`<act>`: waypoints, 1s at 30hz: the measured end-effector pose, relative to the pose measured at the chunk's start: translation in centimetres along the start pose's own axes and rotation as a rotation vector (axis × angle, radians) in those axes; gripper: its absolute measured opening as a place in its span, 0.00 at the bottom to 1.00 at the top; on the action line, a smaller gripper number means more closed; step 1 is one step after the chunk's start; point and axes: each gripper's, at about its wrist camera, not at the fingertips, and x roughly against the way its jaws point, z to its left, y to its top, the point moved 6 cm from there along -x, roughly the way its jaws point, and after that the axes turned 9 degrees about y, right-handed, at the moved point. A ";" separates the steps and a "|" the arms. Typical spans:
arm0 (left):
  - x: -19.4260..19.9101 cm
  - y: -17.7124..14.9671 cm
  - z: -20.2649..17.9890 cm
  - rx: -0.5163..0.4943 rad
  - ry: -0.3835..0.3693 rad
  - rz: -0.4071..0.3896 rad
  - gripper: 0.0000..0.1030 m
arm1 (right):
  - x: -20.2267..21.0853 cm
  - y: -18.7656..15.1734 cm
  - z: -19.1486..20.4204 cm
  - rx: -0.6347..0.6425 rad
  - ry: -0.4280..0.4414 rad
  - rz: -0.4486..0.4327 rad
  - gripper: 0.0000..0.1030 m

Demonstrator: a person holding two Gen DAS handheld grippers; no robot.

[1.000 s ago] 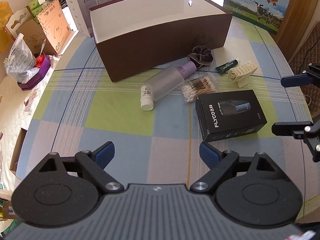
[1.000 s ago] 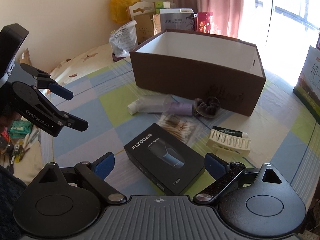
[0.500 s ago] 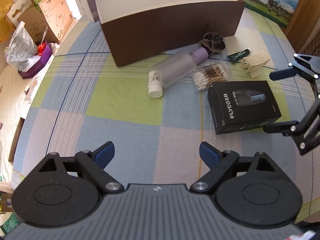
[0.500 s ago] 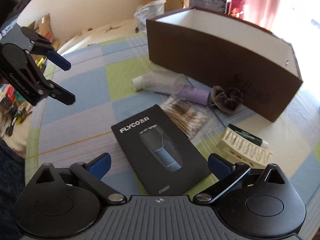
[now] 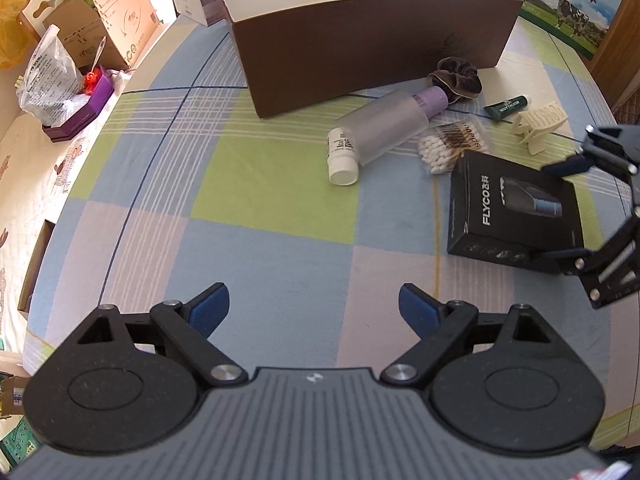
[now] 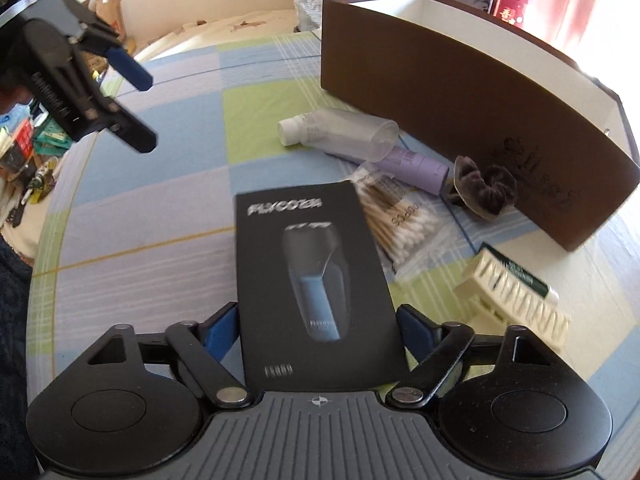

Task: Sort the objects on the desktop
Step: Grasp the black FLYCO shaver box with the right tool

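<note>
A checked tablecloth (image 5: 260, 216) in blue, green and pink. Beyond its far edge: a milk carton box (image 5: 560, 4), a purple tray (image 5: 80, 112), a plastic bag (image 5: 48, 76) and cardboard packaging (image 5: 124, 24).

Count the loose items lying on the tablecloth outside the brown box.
6, all beside the brown box: frosted bottle, scrunchie, cotton swab pack, green tube, cream hair claw, and black shaver box between the open right gripper fingers. Smaller things could lie hidden behind them.
</note>
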 end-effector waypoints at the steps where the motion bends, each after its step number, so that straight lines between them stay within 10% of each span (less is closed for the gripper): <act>1: -0.1 0.1 0.0 -0.002 -0.003 -0.001 0.87 | 0.1 -0.2 0.3 -0.016 -0.009 -0.004 0.76; 16: -2.7 4.3 -2.1 -0.128 -0.069 -0.130 0.81 | 3.9 -4.9 2.3 -0.462 -0.253 -0.086 0.75; 30: -6.2 9.2 -6.4 -0.629 -0.201 -0.279 0.79 | 7.4 -9.4 -0.4 -0.850 -0.434 -0.135 0.75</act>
